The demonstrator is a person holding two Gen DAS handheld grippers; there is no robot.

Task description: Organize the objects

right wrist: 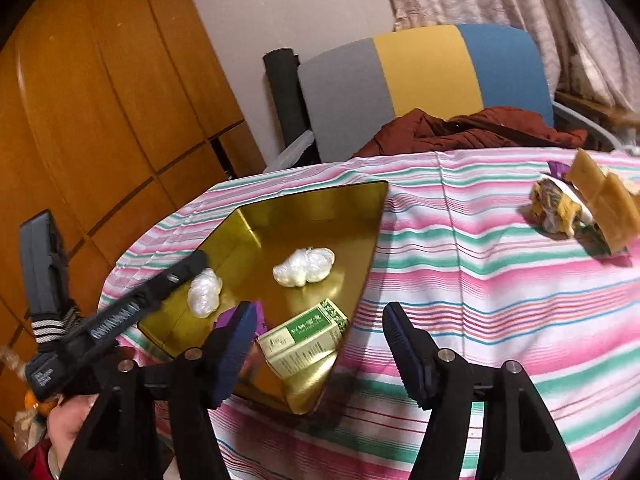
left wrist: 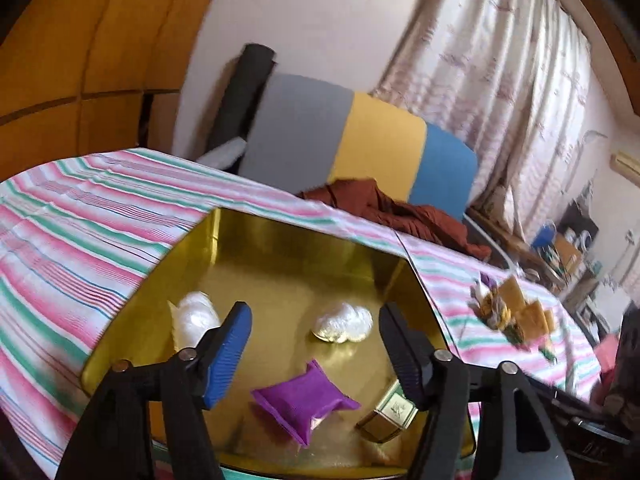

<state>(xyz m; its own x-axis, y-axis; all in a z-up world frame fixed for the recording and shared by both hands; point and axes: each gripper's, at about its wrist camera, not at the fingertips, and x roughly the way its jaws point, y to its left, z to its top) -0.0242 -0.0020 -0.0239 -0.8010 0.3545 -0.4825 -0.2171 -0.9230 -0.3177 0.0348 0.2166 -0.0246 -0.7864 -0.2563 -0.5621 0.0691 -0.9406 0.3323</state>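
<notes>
Between items now: tray (right wrist: pixel 372 216) at frame centre already holds box (right wrist: pixel 308 336), purple pouch (left wrist: pixel 304 404) and two white packets. Still waiting at right edge on desk (right wrist: pixel 480 280): pile (right wrist: pixel 580 204). Next, probably reach there. Left tool (left wrist: pixel 316 354) and right tool (right wrist: pixel 320 354) both apart, empty, tilted down.

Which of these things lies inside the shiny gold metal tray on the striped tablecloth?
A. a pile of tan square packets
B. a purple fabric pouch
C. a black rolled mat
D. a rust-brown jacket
B: the purple fabric pouch rests on the floor of the shiny gold metal tray, beside two white plastic-wrapped bundles and a green-and-white carton.
</notes>
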